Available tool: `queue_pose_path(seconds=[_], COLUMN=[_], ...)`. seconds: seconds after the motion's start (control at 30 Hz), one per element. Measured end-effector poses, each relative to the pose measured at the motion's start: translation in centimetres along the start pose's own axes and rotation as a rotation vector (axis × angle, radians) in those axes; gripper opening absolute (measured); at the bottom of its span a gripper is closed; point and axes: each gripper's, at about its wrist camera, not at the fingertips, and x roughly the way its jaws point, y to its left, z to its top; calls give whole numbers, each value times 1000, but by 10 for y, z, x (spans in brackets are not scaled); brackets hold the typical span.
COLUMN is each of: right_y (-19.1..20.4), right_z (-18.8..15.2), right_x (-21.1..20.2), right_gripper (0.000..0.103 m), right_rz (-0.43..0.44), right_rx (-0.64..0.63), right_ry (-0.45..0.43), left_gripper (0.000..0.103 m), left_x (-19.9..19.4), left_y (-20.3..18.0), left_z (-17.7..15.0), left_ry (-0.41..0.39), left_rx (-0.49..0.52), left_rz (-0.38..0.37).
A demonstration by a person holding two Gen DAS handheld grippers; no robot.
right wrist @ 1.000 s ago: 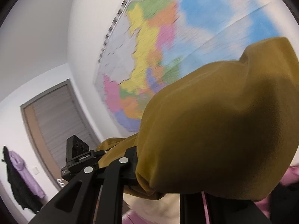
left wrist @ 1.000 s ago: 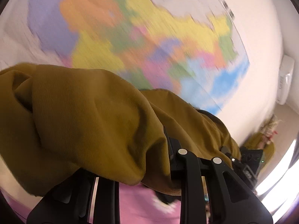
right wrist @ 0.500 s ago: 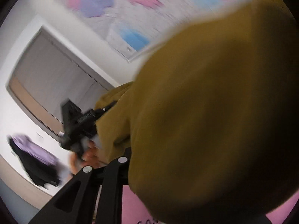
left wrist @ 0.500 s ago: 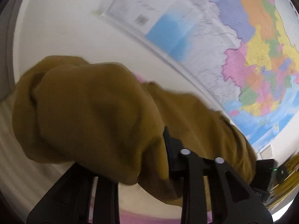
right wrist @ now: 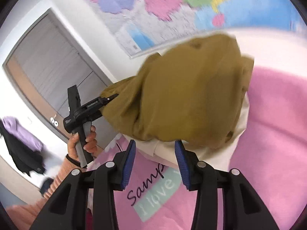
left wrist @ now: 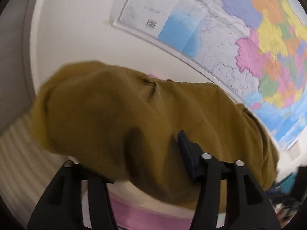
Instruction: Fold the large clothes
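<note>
On our left, the left tool [left wrist: 153, 164] has mustard cloth bunched between its fingers: we see the mustard garment [left wrist: 119, 118] draped right over the tips and hanging off both sides, so we read it as clamped on the fabric. In the right wrist view that same left tool [right wrist: 107, 98] bites the garment's near-left corner, with the person's hand [right wrist: 84, 141] on its handle. Behind it stand a grey door [right wrist: 48, 61] and a wall map [left wrist: 239, 38].

Moving right, the right tool [right wrist: 155, 164] stands wide, blue pads apart, nothing between them. The garment [right wrist: 188, 95] hangs in the air just ahead of its tips, above a pink sheet with lettering [right wrist: 268, 153] and some cream cloth [right wrist: 220, 153] lying on it.

We judge this as the carry-and-lay-out step: one corner held, the other free. Next, we think, the right tool needs to find the opposite corner or hem, close on it, and spread the cloth flat on the sheet. The views are blurred, so edges are hard to pick.
</note>
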Motion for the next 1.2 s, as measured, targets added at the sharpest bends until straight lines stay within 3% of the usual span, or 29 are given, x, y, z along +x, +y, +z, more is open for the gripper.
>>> queue_pose_path(seconds=[0.13,0.27,0.33,0.4,0.7,0.97,1.07,1.2], right_y=[20,21,18,12,-19,-26,-17,-1], right_z=[13,21,28,34,36,31,28,15], right_x=[-19,-31,-23,-8,51,54,47,30], right_gripper=[42,42,42,42,39,40,52,81], right_rz=[-54,-96,-116,-163,-250,-235,-233,-249], right_rx=[-104,-159,-166,-174,-109,-95,-116,-157], right_ry=[-72,-127,-137,-143,-39,-28,-41,-95], left_gripper=[65,71,80,83,89,89,94,98], left_x=[-25,-47,-58,-69,-79,-53,-52,-61], left_y=[-19,-33,-44,-55,-97,-105,-110,-121], left_z=[-15,-27,-34,-40,-57,-64,-68,-80], left_ry=[-68,-121,-160,-195,-191,-137,-129,-123], left_rx=[59,90,134,173,272,263,266,277], left_rz=[116,186,226,249,185,183,193,228])
